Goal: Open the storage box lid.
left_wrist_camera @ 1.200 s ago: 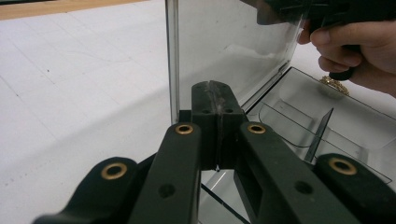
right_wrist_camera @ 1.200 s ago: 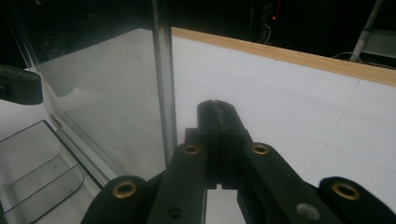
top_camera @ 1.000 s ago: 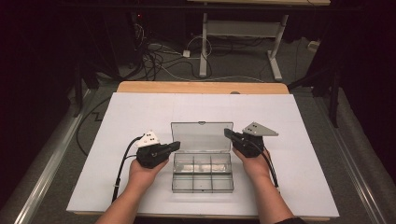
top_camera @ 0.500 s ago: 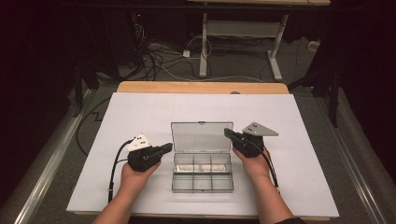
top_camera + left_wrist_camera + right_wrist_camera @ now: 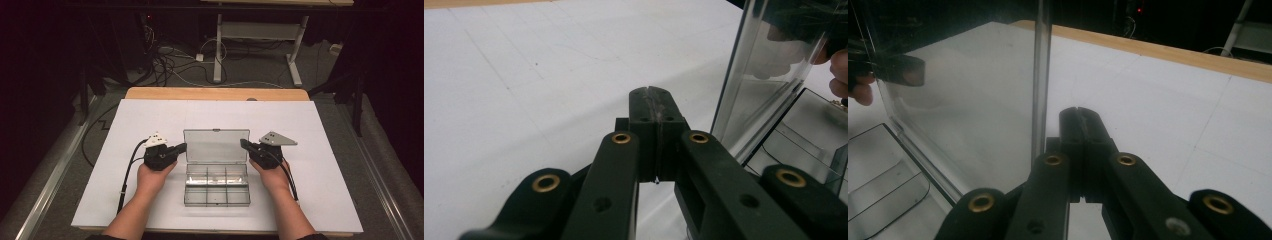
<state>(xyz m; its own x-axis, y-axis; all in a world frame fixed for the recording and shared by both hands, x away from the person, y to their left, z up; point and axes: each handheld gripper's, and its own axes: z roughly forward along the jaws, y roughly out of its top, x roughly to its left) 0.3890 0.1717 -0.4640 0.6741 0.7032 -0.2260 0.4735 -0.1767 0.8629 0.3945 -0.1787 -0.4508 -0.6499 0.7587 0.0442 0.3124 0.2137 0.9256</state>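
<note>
The clear plastic box (image 5: 217, 182) sits on the white sheet (image 5: 150, 115) near the person's edge of the bench (image 5: 215, 93), midway between the two hands. Its hinged lid (image 5: 216, 145) stands raised at the far side, roughly upright, which leaves the compartments open from above.

The left hand-held gripper (image 5: 181, 147) is level with the lid's left edge, and the right hand-held gripper (image 5: 244, 143) is level with its right edge. Each points inward at the lid. This symmetrical placement suggests the lid is the part to be worked, probably steadied or swung on its hinge.

Both sets of jaws are pressed together with nothing between them. In the left gripper view the closed tips (image 5: 652, 102) lie just beside the lid's edge (image 5: 744, 85); contact cannot be confirmed. In the right gripper view the closed tips (image 5: 1081, 122) stand just beside the lid's thin edge (image 5: 1040, 75); contact is likewise uncertain.

Materials:
- Box and lid: rigid, transparent, smooth, with thin walls and straight partitions. The base is divided into two rows of compartments.
- Jaws: matte black plastic with brass-coloured pivot rivets.
- Sheet: flat, matte, faintly lined.
- Bench: light wood edge at the far side.
</note>
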